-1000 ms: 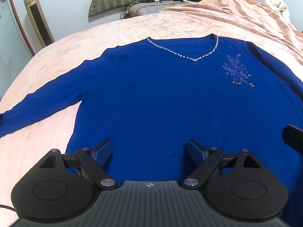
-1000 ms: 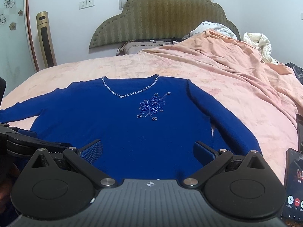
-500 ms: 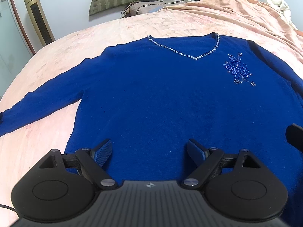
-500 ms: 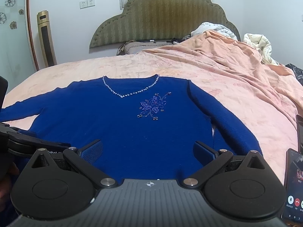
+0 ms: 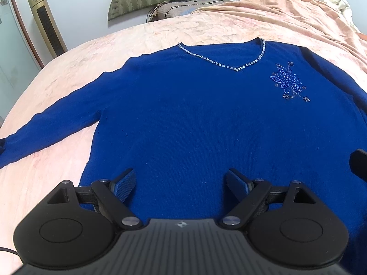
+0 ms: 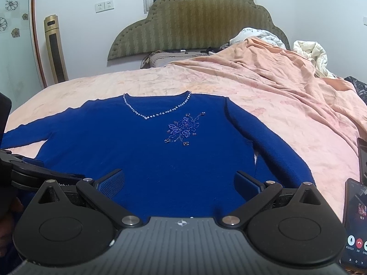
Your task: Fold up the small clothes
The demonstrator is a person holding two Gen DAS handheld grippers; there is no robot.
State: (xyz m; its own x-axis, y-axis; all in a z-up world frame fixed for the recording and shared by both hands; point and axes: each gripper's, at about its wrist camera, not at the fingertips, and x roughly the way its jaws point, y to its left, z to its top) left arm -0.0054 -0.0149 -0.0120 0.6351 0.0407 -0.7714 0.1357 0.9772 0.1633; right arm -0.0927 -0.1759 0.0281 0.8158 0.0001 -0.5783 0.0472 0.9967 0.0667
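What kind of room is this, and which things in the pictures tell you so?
Most likely a home bedroom. A padded headboard stands against the wall, a peach bedspread covers a wide bed, and a rumpled white duvet is piled near the head. The blue sweater lies spread flat on the bedspread.

Before you lies a blue sweater (image 5: 195, 114) of fine matt knit, its neckline trimmed with glinting beads (image 5: 229, 65) — spread on a soft, faintly mottled peach bedspread (image 6: 286, 105). Your grippers' matt black plastic carries shiny metal pivot screws — behind, a ribbed fabric headboard (image 6: 195, 25).
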